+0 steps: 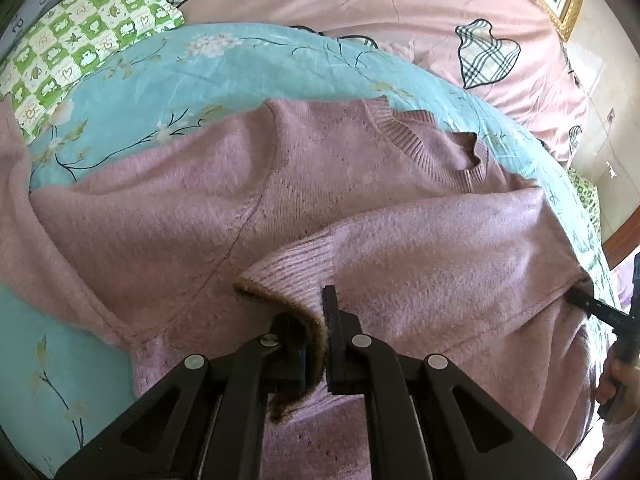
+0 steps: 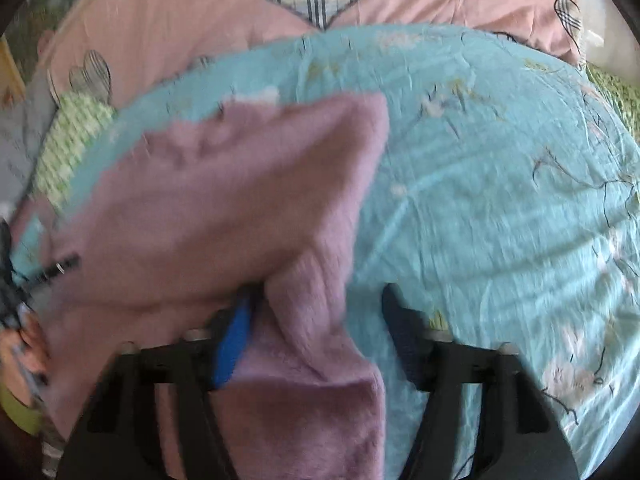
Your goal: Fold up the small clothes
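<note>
Left hand-held gripper (image 1: 314,344) is clamping the cuff (image 1: 288,276) of the pink sweater (image 1: 168,216). Right hand-held gripper (image 2: 320,320) is standing apart in a blurred frame, sweater fold between its fingers, on the teal sheet (image 2: 500,208).

we see both views lit by soft, even daylight, bright with no harsh glare. the left wrist view is sharp, down to the knit of the pink sweater (image 1: 360,200), with faint shadows under its folds. the right wrist view is smeared by motion blur across the sweater and the teal sheet (image 2: 500,200). fisheye distortion bends both, and dark vignettes fill the corners.
</note>
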A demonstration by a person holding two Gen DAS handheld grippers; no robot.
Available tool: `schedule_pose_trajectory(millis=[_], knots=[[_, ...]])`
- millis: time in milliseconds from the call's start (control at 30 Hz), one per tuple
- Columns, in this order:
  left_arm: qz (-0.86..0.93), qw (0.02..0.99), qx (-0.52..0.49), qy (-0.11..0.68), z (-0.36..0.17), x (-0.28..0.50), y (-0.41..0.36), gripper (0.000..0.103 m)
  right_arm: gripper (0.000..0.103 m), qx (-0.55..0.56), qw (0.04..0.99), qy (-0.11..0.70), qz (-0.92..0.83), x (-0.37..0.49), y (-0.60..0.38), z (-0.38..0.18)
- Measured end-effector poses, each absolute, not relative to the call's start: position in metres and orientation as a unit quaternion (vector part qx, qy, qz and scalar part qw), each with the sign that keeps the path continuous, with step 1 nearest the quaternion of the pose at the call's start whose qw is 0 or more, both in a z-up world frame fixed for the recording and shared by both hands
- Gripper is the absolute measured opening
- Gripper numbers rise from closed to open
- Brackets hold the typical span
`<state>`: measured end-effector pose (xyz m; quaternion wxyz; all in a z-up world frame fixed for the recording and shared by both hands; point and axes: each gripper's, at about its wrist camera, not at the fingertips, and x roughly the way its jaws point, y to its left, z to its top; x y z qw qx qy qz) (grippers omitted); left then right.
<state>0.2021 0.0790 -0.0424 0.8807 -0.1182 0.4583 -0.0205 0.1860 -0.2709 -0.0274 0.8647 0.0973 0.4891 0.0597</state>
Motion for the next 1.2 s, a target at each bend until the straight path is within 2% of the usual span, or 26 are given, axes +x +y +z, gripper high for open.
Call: schedule_pose_trajectory(millis=[133,233,267,333,400,467,633,833,1033,1133,1200], knots=[[-0.022,0.876,-0.109,0.469,-0.045,0.198,0.077,0.006,0.010,0.091,0.870,0.484,0.038,0.164,-0.280,-0.018],[-0.021,0.875,-0.104,0.472,-0.046,0.192,0.077,0.012,0.009,0.084,0.863,0.496,0.034,0.156,-0.280,-0.018],[-0.023,0.874,-0.105,0.474,-0.046,0.190,0.078,0.018,0.011,0.073,0.863,0.498,0.035,0.155,-0.276,-0.016],[-0.024,0.874,-0.108,0.473,-0.044,0.181,0.083,0.030,0.026,0.069,0.870,0.487,0.030,0.153,-0.272,-0.005],[-0.022,0.872,-0.113,0.476,-0.042,0.173,0.090,0.044,0.066,0.082,0.881,0.466,0.026,0.155,-0.275,0.008],[-0.020,0.872,-0.117,0.474,-0.039,0.165,0.098,0.044,0.079,0.107,0.894,0.434,0.038,0.159,-0.280,0.022],[-0.029,0.883,-0.099,0.458,-0.014,0.169,0.109,0.044,0.079,0.112,0.901,0.417,0.054,0.214,-0.269,0.043],[-0.060,0.896,-0.021,0.439,0.019,0.246,0.099,0.061,0.079,0.028,0.893,0.433,0.119,0.294,-0.219,0.046],[-0.123,0.862,0.040,0.490,-0.001,0.346,0.092,0.065,0.079,-0.068,0.870,0.461,0.162,0.353,-0.193,0.025],[-0.115,0.846,0.060,0.518,-0.022,0.381,0.089,0.066,0.079,-0.080,0.851,0.488,0.177,0.376,-0.194,0.005],[-0.108,0.837,0.084,0.530,-0.038,0.393,0.084,0.073,0.078,-0.084,0.823,0.526,0.196,0.386,-0.192,-0.017]])
